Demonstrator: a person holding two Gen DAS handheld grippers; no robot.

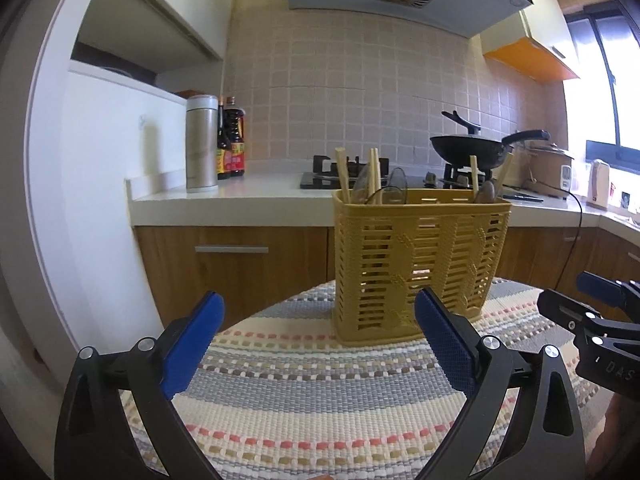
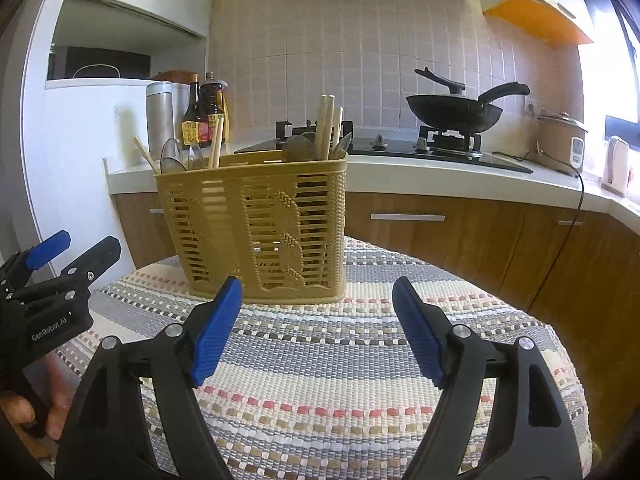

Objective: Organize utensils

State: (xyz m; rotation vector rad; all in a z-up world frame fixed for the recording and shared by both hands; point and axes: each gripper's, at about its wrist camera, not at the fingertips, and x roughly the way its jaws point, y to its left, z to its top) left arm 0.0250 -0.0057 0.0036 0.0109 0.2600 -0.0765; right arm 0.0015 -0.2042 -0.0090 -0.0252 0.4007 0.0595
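My left gripper (image 1: 316,336) has its jaws spread wide and holds nothing. At the frame's centre the yellow basket (image 1: 420,264) stands on the striped cloth (image 1: 320,400), holding chopsticks (image 1: 342,174) and spoons (image 1: 396,188). They seem light, stiff, slippery; I would pinch the upper shafts. My right gripper (image 2: 318,330) is open and empty.

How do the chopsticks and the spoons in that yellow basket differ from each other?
The chopsticks are thin, straight, pale wooden sticks; the spoons are see-through, greyish plastic with broad rounded ends. The chopsticks stick up well above the rim of the yellow basket; the spoons rise only a little above it. The chopsticks mostly lean at angles, while the spoons sit lower, against them. Both kinds stand on end in the basket, mixed together at its two ends.
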